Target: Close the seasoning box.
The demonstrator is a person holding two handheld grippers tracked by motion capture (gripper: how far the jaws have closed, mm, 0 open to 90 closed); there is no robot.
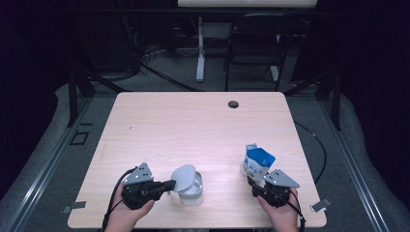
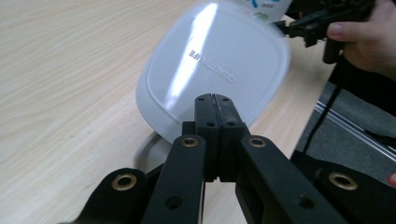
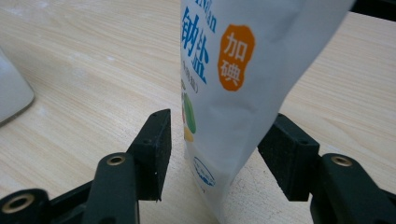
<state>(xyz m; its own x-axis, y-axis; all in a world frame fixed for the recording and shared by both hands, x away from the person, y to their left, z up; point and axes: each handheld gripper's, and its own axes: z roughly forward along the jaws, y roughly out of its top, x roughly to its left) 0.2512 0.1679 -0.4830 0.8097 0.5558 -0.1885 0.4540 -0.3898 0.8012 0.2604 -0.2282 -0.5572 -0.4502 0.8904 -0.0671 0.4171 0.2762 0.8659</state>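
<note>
The counter (image 1: 193,121) is a pale wood top with a cable hole (image 1: 233,104) near its far edge. The work sits along its near edge.

The tub (image 1: 191,192) is a clear container, near centre, just right of the left claw. Its lid (image 1: 183,177) is white and stands tilted above the rim, lifted on the side away from the claw.

The bag (image 1: 256,163) is a white-and-blue salt pouch with its top opened. It stands upright, near the right edge, well apart from the tub.

Left claw (image 1: 170,184): jaws pressed together, pinching the near rim of the lid. In the left gripper view the claw (image 2: 215,99) meets the lid (image 2: 212,65) at its lower edge, and the lid's flat face is turned toward the camera.

Right claw (image 1: 256,186): jaws spread. In the right gripper view the bag (image 3: 233,93) stands between them with a gap at each pad (image 3: 153,144); the claw (image 3: 224,154) brackets the bag without gripping it.

Step in hand, as judged: uncovering the tub while the bag is lined up for a grasp.

The next move probably calls for:
1. Carry the lid clear of the tub and set it on bare counter.
2. Close the right claw on the bag's lower body, firmly enough to lift, lightly enough not to crush it and spill.
3. Bring the bag over the tub, opening downward.
</note>
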